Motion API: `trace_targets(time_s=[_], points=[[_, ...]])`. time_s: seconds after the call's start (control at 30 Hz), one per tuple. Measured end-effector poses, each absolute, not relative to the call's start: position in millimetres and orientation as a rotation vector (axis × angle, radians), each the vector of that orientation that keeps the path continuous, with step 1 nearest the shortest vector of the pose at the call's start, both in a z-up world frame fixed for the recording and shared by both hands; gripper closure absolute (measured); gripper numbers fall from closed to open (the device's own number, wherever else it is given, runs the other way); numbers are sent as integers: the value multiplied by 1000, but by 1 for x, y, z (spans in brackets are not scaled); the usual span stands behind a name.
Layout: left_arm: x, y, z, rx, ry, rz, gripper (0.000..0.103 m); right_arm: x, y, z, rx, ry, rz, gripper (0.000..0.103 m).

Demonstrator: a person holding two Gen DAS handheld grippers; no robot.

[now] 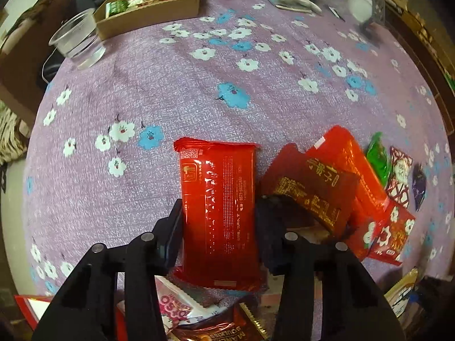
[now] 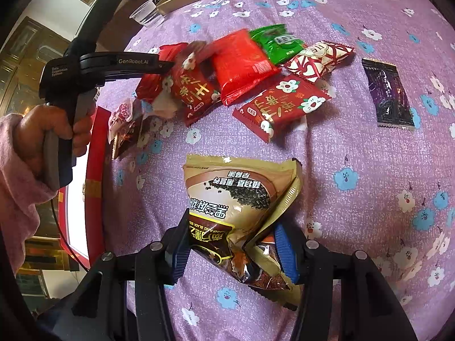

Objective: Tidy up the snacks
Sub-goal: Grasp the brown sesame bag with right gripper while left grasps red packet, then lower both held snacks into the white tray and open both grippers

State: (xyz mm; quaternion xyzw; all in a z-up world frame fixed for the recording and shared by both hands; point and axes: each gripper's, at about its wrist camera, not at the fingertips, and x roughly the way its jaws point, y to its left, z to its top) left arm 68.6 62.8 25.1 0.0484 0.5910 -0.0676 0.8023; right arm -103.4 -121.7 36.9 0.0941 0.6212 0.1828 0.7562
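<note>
Between my left tongs point(image 1: 219, 221) sits a red wrapped snack point(image 1: 219, 210), gripped across its narrow width, long axis running straight ahead along the fingers. Jaws partly closed, pads against both long edges; I read it as held.

Right tongs point(image 2: 231, 244) clamp the near end of a tan sesame pouch point(image 2: 241, 199), crumpled where the blue pads bite, its free end pointing far.

Loose pile of red packets point(image 2: 244, 65) lies far and left of the right tongs, close beside the left ones. A green packet point(image 2: 277, 42) and a purple packet point(image 2: 388, 93) lie right of it.

Cardboard tray point(image 1: 148, 14), already holding snacks, stands at the far left of the flowered counter point(image 1: 256, 85), beside a clear plastic cup point(image 1: 78, 38). My judgement: left hand is nearer the tray, so its load goes forward-left first.
</note>
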Motion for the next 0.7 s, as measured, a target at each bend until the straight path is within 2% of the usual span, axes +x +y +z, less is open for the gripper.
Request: trace_targets(time_s=[0.3,0.7], points=[[41,78,27,-17,1261,-191,59,-108,-123,36,205,1350,395,49],[-13,111,73,-71,1162,-197,59,-105,-122,40,198,1326,361,50]])
